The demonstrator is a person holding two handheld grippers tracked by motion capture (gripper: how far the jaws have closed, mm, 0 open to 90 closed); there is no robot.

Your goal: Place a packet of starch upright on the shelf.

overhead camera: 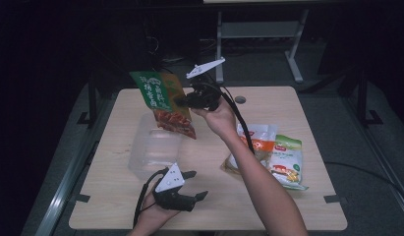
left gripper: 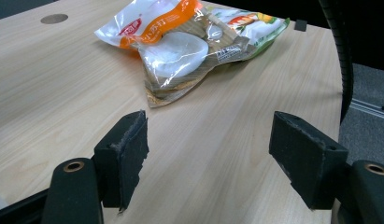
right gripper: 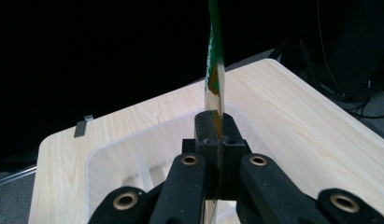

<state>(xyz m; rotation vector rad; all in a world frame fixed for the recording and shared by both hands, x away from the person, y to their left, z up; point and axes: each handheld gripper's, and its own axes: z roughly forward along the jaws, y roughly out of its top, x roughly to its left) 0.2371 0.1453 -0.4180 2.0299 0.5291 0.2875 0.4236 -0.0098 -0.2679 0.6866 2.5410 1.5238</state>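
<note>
My right gripper [overhead camera: 182, 101] is shut on a green and orange snack packet [overhead camera: 165, 101] and holds it in the air above a clear plastic bin [overhead camera: 153, 152]. In the right gripper view the packet [right gripper: 214, 70] stands edge-on, pinched between the closed jaws [right gripper: 216, 135], with the bin [right gripper: 133, 154] below. My left gripper [overhead camera: 197, 184] hovers near the table's front edge, jaws wide apart and nothing between them. The left gripper view shows its two pads [left gripper: 129, 154] over bare wood, pointing toward two snack bags [left gripper: 180, 46].
Two snack bags [overhead camera: 271, 155] lie on the right part of the wooden table [overhead camera: 288, 206], one orange-white and one green-white. A round hole [overhead camera: 240, 100] sits at the table's back. The surroundings are dark, with a metal frame [overhead camera: 258, 34] behind.
</note>
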